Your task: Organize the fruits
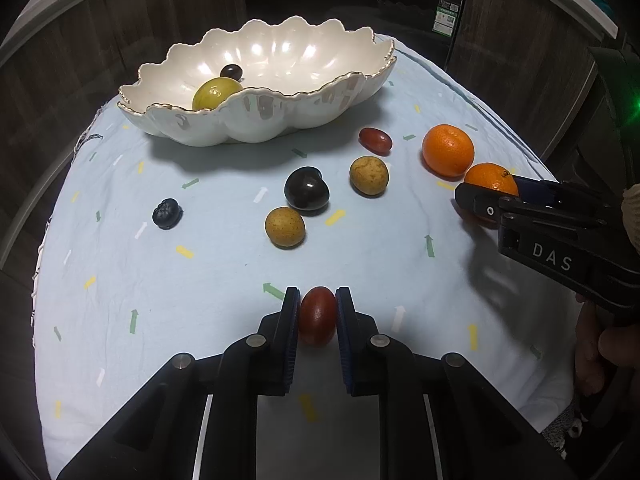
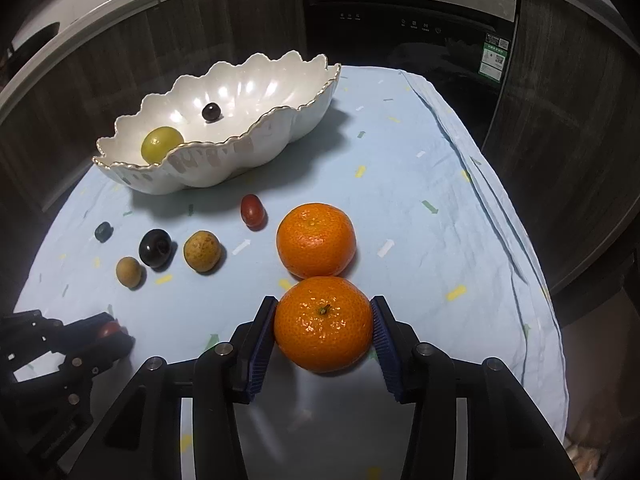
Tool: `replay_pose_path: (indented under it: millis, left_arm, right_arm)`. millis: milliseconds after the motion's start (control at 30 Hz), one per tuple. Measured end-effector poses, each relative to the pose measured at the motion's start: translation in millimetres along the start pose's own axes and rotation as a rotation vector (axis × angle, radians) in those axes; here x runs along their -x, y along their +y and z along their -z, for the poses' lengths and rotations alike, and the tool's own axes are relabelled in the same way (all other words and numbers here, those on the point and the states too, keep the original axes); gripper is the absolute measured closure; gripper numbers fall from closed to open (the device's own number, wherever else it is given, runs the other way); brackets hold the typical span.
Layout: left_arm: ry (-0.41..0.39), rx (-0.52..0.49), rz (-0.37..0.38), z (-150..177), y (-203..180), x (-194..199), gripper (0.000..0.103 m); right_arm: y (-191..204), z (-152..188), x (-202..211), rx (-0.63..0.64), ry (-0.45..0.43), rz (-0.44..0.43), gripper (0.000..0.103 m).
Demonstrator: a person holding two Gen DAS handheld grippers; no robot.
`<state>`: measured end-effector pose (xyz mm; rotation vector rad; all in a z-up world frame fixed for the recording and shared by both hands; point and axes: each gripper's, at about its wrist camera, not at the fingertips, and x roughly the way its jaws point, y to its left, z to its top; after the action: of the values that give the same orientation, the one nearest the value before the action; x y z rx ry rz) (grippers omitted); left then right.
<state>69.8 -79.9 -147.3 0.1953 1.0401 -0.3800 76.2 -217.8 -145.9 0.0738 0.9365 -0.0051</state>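
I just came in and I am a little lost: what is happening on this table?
A person is sorting fruit with two handheld grippers. The left gripper grips a small red fruit; the right gripper grips an orange. The shell-shaped bowl holds only two fruits; the rest lie on the cloth.

My left gripper (image 1: 318, 312) is matte black, its angular linkage arms pinned with round silver screws (image 1: 256, 340). Ribbed dark-blue pads (image 1: 294, 320) line the fingers. My right gripper (image 2: 324, 324) has the same build, with white "DAS" lettering (image 1: 552, 257) on its side. Bare skin of my right hand (image 1: 600, 352) shows behind it.
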Motion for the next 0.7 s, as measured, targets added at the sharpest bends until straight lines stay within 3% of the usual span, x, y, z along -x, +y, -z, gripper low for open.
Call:
replay_pose_path:
  millis: [700]
  left_arm:
    - [-0.069,0.052,-0.031,-10,16,19,0.084]
  right_arm:
    - [13,-4,19,0.044,-0.045,0.006,0.056]
